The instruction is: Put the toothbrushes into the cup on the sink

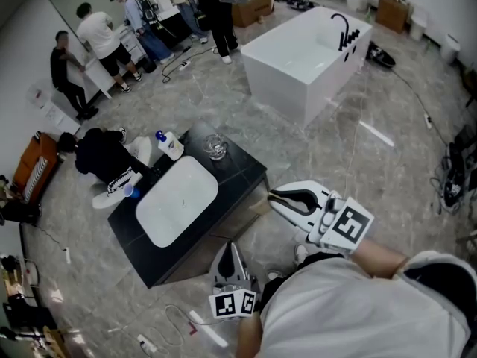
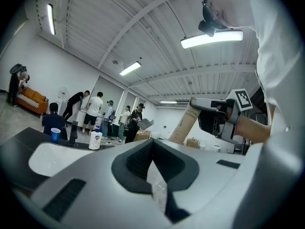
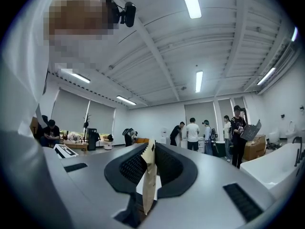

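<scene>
A black counter (image 1: 240,171) holds a white sink (image 1: 177,200), with a clear glass cup (image 1: 215,146) at its far corner. My right gripper (image 1: 273,198) hovers off the counter's right edge, shut on a long beige toothbrush box (image 1: 260,204). The right gripper view shows that box (image 3: 148,180) pinched upright between the jaws of the right gripper (image 3: 150,147). My left gripper (image 1: 229,247) is low, in front of the counter. In its own view the left gripper (image 2: 152,144) stands shut on a thin clear packet (image 2: 157,191). The beige box (image 2: 187,122) also shows there.
A soap bottle (image 1: 170,146) and a blue cup (image 1: 128,192) stand on the counter's left side, where a person in dark clothes (image 1: 100,154) crouches. A white bathtub (image 1: 302,54) stands beyond. Other people work at the far left. Cables lie on the floor.
</scene>
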Demonstrator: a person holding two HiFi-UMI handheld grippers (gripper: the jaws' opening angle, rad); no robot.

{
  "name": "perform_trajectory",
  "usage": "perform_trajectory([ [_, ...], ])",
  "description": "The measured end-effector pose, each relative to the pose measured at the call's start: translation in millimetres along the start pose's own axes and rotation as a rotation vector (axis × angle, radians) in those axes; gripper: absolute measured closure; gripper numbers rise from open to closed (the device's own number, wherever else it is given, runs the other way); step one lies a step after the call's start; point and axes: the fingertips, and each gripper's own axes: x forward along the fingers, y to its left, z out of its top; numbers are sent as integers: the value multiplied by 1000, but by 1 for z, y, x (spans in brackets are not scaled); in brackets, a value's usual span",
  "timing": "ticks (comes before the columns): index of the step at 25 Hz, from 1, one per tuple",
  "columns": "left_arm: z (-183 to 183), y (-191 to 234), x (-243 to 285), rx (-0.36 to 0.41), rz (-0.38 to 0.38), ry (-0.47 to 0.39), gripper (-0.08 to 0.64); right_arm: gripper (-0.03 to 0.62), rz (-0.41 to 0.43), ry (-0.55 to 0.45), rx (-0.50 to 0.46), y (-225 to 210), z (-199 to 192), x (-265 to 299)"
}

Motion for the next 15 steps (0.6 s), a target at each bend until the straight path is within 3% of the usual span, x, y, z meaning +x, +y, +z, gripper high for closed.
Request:
perform_trajectory([
  [15,-6,-17,21,15,33,13,557,532,39,-18,34,-27,-6,-10],
])
